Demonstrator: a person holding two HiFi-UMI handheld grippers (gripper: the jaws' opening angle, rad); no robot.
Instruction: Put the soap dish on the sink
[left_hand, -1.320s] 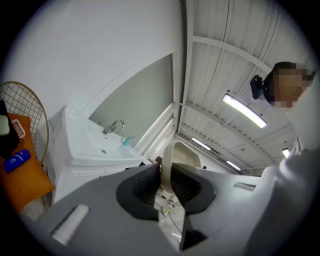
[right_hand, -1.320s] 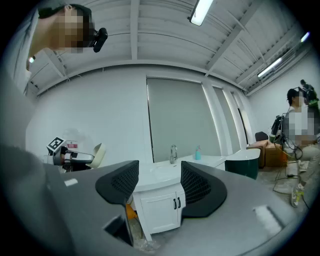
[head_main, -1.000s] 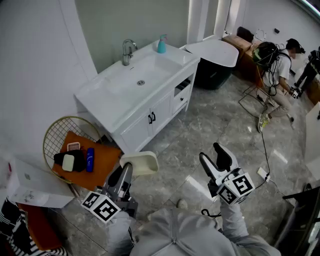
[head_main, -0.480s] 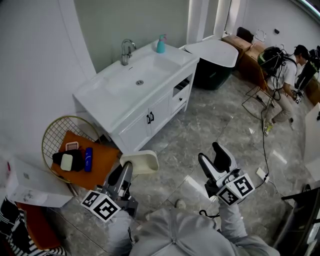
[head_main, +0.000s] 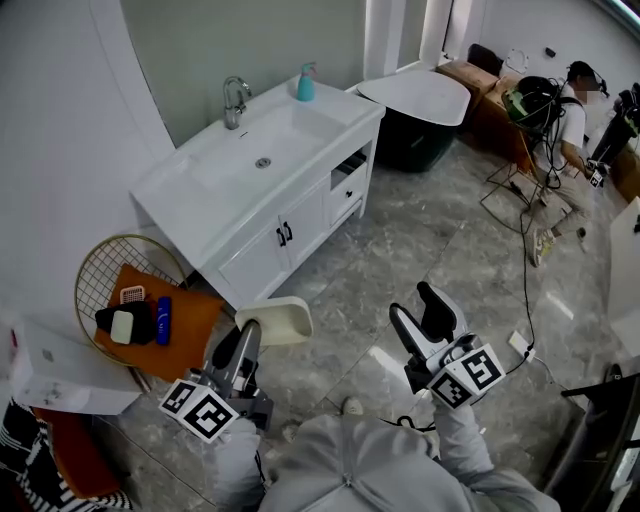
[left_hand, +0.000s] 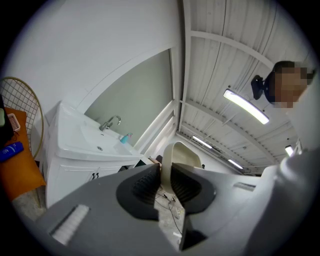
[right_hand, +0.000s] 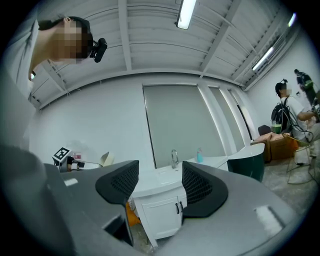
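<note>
A cream soap dish is clamped by its rim in my left gripper, held over the marble floor in front of the vanity. The white sink with a chrome faucet and a teal soap bottle stands ahead and to the left, well apart from the dish. My right gripper hangs open and empty over the floor at the lower right.
A round wire chair with an orange cushion holds a blue bottle, a pink soap and dark items left of the vanity. A white bathtub stands beyond it. A seated person and floor cables are at right.
The head view has shifted slightly, so the vanity and chair now sit a little further left and up. Both grippers keep their hold and pose.
</note>
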